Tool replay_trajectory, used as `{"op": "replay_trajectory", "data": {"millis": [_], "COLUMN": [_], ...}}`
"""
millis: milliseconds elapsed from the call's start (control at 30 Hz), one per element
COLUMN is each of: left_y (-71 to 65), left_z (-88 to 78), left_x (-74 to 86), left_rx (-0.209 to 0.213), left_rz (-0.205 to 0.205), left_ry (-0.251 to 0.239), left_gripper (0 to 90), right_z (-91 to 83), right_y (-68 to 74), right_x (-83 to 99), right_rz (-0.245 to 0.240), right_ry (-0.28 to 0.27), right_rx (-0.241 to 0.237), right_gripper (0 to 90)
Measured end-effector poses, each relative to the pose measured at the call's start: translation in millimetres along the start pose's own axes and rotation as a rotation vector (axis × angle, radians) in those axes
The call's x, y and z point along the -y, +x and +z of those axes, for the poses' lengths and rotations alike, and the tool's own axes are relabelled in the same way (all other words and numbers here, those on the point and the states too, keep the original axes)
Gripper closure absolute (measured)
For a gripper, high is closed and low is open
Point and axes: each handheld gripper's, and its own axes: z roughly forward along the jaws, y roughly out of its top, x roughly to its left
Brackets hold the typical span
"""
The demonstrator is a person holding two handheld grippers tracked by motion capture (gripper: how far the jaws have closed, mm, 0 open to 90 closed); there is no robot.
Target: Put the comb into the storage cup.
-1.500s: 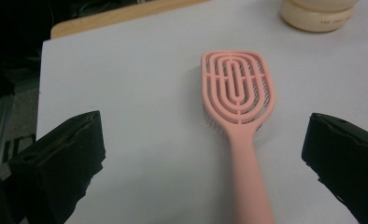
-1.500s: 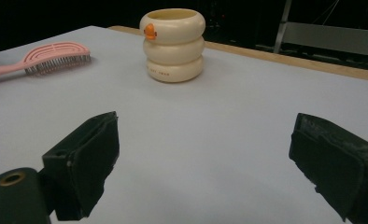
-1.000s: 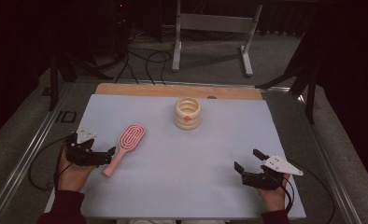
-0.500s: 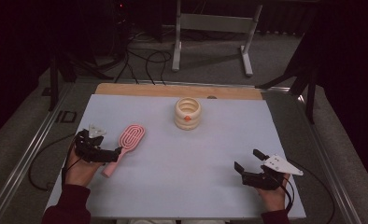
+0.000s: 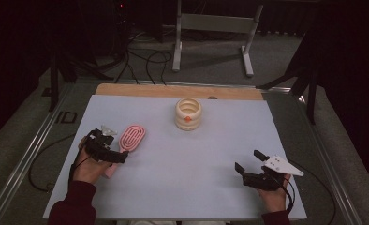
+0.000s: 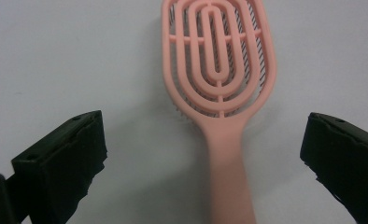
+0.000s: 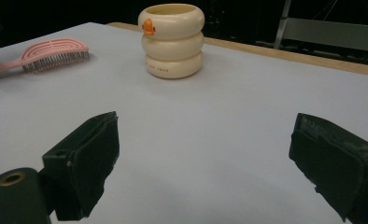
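Left gripper (image 5: 119, 158) sits over the handle of the pink hairbrush (image 5: 129, 140), jaws spread wide, one on either side of the handle, not touching it (left gripper view). Brush lies flat on the bench (image 5: 182, 159), left side, bristles down. Right gripper (image 5: 248, 161) rests near the front right edge, jaws spread, holding nothing. Cream ribbed cup (image 5: 188, 114) stands upright toward the back.

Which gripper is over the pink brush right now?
The left gripper: its open jaws straddle the pink brush handle. The right gripper, also open, sits over bare table, far from it.
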Motion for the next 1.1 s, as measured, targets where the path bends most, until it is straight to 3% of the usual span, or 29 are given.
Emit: {"op": "replay_trajectory", "data": {"millis": [167, 533, 933, 1100], "left_y": [-3.9, -7.9, -5.0, -4.6], "left_z": [8.1, 18.9, 34.0, 35.5], "left_x": [-2.4, -6.0, -10.4, -10.4], "left_rx": [0.004, 0.034, 0.048, 0.051], "left_rz": [0.006, -0.034, -0.090, -0.096], "left_ry": [0.043, 0.103, 0.229, 0.240], "left_gripper": [2.1, 9.6, 18.3, 26.1], "right_z": [0.2, 0.4, 0.6, 0.7], "right_y": [0.2, 0.0, -0.6, -1.2], "right_x": [-0.1, 0.2, 0.6, 0.8], "right_rz": [-0.001, -0.001, 0.002, 0.002], "right_ry": [0.002, 0.004, 0.008, 0.011], "right_rx": [-0.001, -0.002, 0.001, 0.003], "right_gripper": [8.6, 8.6, 8.6, 8.6]}}
